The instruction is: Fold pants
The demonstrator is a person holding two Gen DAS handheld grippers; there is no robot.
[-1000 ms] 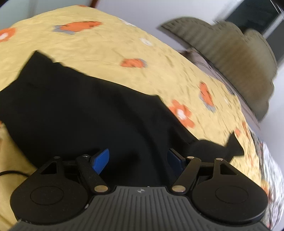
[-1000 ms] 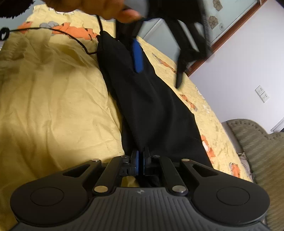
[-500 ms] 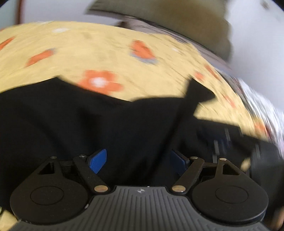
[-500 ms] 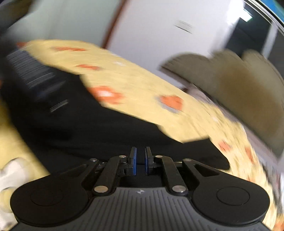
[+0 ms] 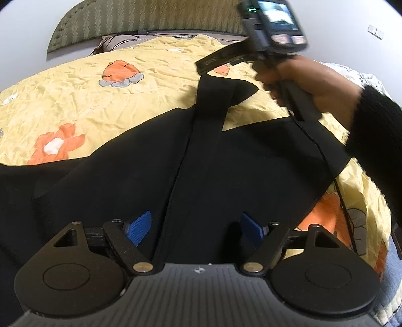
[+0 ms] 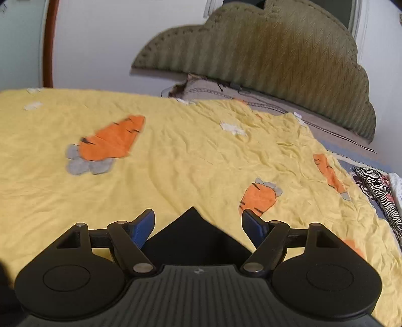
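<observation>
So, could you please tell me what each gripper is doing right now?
Left gripper: open, holding nothing, above the black pants.
Right gripper: open, holding nothing.

No words, numbers or brand names can be made out in either view. In the left wrist view, a dark bar on the device held in the person's right hand carries pale lettering, but it is blurred beyond reading, and the small screen on top shows only a smeared picture. Each gripper body bears a small emblem, without letters.
</observation>
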